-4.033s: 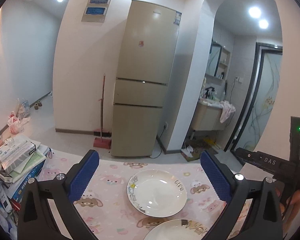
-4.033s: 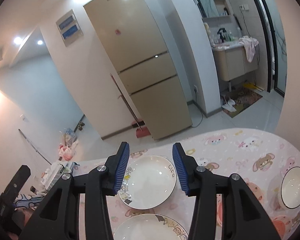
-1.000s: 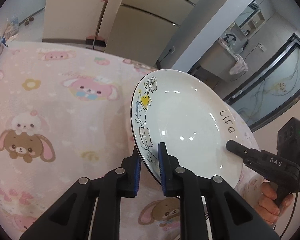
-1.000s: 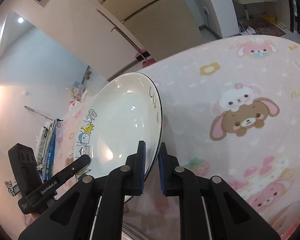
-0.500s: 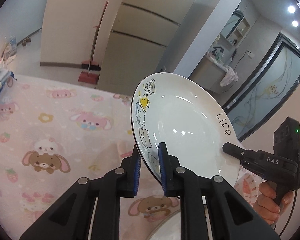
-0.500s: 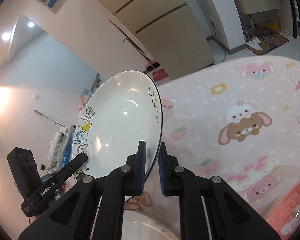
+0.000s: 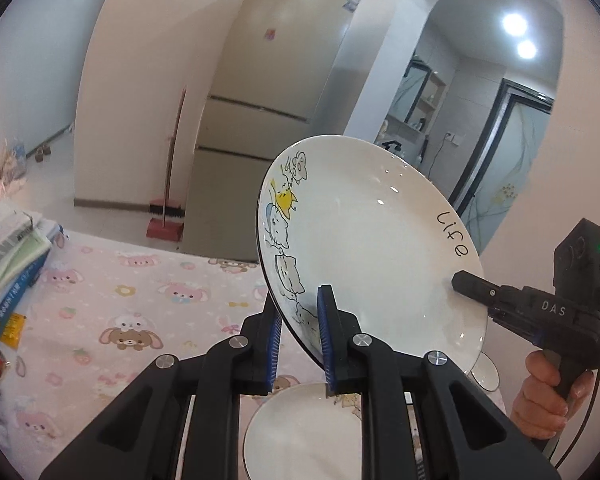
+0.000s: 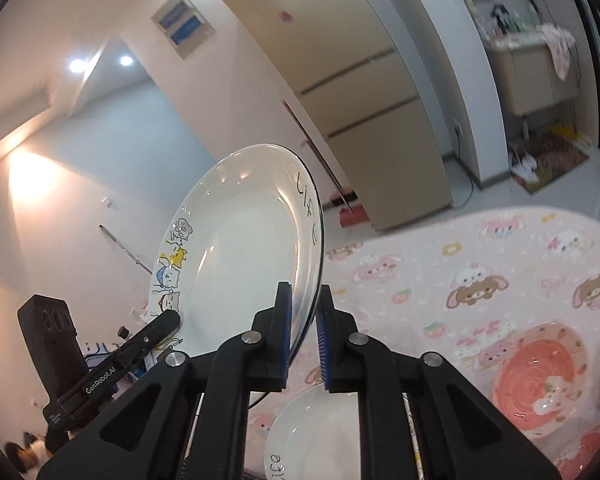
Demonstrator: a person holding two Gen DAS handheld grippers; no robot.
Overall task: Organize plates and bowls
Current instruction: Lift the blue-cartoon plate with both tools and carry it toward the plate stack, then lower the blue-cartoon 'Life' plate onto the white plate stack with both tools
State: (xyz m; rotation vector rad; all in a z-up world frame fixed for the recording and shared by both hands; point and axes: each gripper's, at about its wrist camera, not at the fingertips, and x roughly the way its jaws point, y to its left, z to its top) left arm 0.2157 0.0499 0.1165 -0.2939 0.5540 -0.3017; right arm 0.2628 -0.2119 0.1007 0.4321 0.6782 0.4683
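The left gripper and the right gripper are both pinching the rim of one white cartoon-cat plate, their blue pads closed down to the thickness of the rim, one on each face. The left gripper is gripping the edge with the cat drawings; the right gripper is gripping the opposite edge, near the handwritten word "Life". The plate is hanging tilted in the air, well above the pink bunny-print tablecloth.

Directly below it, near the cameras, a second white plate is lying flat on the cloth. To its right a pink strawberry-pattern bowl is sitting on the table. In the left wrist view a small white bowl is peeking out just right of the lifted plate's lower edge.

A beige fridge is standing far behind the table.
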